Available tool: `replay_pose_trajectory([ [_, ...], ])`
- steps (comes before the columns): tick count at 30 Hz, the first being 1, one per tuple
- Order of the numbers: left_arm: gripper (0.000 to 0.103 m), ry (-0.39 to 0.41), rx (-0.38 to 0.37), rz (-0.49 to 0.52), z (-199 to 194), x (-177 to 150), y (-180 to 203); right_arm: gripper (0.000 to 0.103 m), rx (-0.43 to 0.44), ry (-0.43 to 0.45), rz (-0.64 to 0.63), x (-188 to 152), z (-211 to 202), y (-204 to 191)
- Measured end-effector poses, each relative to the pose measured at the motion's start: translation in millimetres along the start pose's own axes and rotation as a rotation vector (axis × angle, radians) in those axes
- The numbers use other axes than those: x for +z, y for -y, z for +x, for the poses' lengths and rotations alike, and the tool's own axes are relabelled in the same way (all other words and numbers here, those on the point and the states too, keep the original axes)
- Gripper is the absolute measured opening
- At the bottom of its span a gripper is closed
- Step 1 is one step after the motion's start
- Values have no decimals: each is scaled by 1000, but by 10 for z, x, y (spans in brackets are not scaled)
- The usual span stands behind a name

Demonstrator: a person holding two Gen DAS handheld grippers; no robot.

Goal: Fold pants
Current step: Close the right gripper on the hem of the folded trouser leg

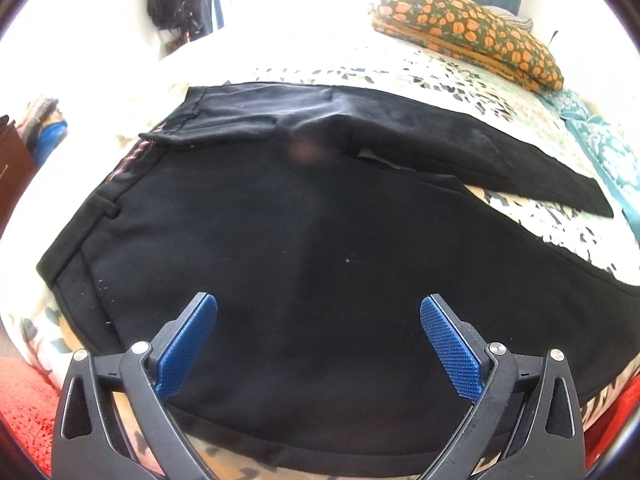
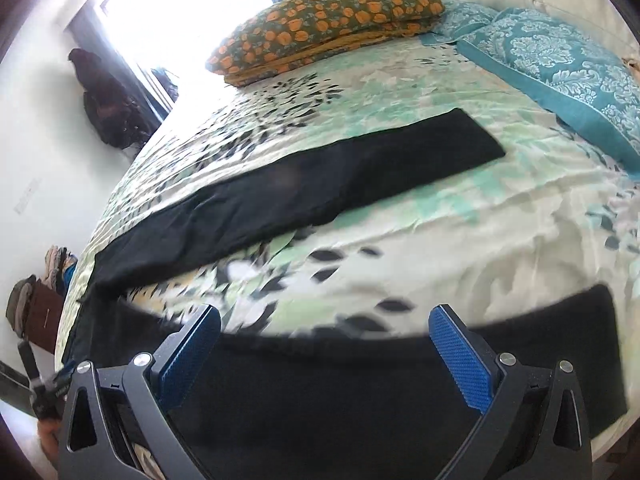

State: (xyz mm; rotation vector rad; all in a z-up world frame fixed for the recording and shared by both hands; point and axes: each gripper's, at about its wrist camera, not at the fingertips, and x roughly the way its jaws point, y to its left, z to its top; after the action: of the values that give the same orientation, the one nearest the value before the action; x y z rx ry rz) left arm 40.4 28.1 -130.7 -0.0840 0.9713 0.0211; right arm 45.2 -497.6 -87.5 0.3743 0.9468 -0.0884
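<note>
Both my tongs spread wide over black pants.
My left tongs (image 1: 318,320) and right tongs (image 2: 324,332) grip nothing; the pants (image 1: 280,240) lie flat on the bed (image 2: 400,240), legs apart.

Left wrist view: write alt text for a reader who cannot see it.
Black pants lie spread flat on a leaf-patterned bedspread, waistband to the left and two legs running right. The open left gripper hovers above the nearer side of the pants, holding nothing between its blue pads. An orange floral pillow lies at the far side of the bed.
</note>
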Motion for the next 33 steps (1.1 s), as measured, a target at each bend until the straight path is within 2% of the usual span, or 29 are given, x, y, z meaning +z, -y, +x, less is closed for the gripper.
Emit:
replay_pose_trajectory([
  [6, 102, -23, -16, 5, 70, 143, 145, 102, -123, 6, 76, 1300, 487, 972],
  [9, 102, -55, -15, 5, 161, 220, 242, 94, -135, -60, 104, 1750, 932, 1315],
  [10, 102, -69, -16, 4, 194, 244, 268, 91, -140, -80, 110, 1857, 1076, 1388],
  [15, 102, -113, -7, 7, 315, 289, 356, 90, -175, -116, 103, 2143, 1650, 1589],
  [18, 102, -125, 17, 21, 368, 284, 384, 88, -145, -164, 116, 2196, 1917, 1657],
  [19, 102, -127, 26, 31, 380, 283, 390, 81, -134, -180, 111, 2193, 1976, 1660],
  [20, 102, -131, 34, 39, 388, 285, 393, 41, -130, -197, 93, 2187, 2013, 1639],
  [21, 102, -134, 38, 42, 388, 291, 389, 9, -185, -203, 57, 2183, 2008, 1600],
  [24, 102, -130, 19, 33, 356, 346, 362, 7, -129, -152, 66, 2169, 1749, 1506],
  [27, 102, -110, -11, 42, 318, 496, 360, 7, -33, -41, -3, 2058, 1162, 1192],
  [29, 102, -106, -36, 51, 320, 648, 373, 7, 47, 13, -84, 1858, 725, 879],
  [33, 102, -113, -107, 40, 370, 1030, 422, 7, 187, 64, -205, 1184, -66, 304],
])
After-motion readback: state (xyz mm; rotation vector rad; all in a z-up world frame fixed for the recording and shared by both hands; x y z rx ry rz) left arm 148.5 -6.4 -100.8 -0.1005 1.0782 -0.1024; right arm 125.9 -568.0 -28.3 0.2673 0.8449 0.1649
